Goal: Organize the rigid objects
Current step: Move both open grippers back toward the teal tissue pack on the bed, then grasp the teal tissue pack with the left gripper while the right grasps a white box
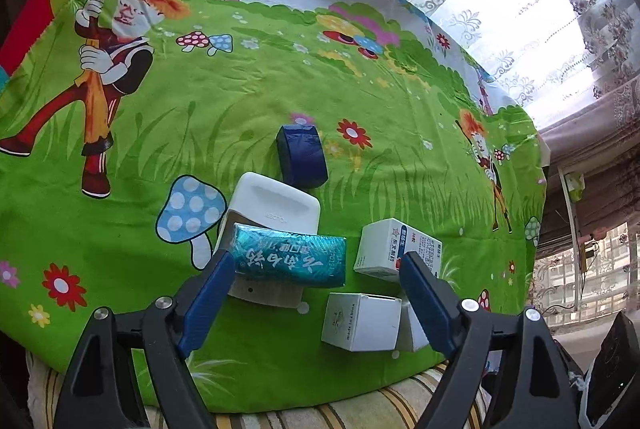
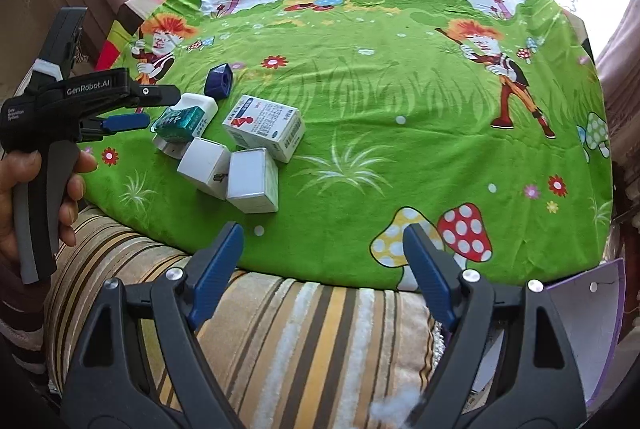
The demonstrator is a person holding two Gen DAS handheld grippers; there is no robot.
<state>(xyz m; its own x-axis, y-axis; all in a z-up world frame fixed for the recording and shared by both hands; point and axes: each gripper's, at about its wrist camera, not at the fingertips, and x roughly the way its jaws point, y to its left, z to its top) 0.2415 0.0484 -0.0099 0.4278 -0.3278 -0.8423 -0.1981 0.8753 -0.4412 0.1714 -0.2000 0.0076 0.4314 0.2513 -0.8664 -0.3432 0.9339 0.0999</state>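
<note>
Six small things are sitting bunched up near the front left of the surface point(image 2: 400, 157), which is wearing a bright green cartoon cloth point(image 1: 240, 89) (mushrooms, flowers, orange-haired kids). Under its front edge a striped cushion point(image 2: 304, 329) is poking out. Biggest of the bunch is the white plastic case point(image 1: 276, 207), with the teal tissue pack point(image 1: 290, 261) lying across it. Just right of those the printed medicine box point(image 1: 394, 253) is sitting, and two plain white boxes, one point(image 2: 206, 165) touching the other point(image 2: 254, 181), are resting in front of it. The dark blue box point(image 1: 302, 155) is standing apart behind the case. The left gripper point(image 1: 316, 267) is hanging wide open and holding nothing, one fingertip right against the tissue pack's end. The right gripper point(image 2: 323, 241) is also gaping wide and empty, hovering over the surface's front edge, well apart from the pile.
</note>
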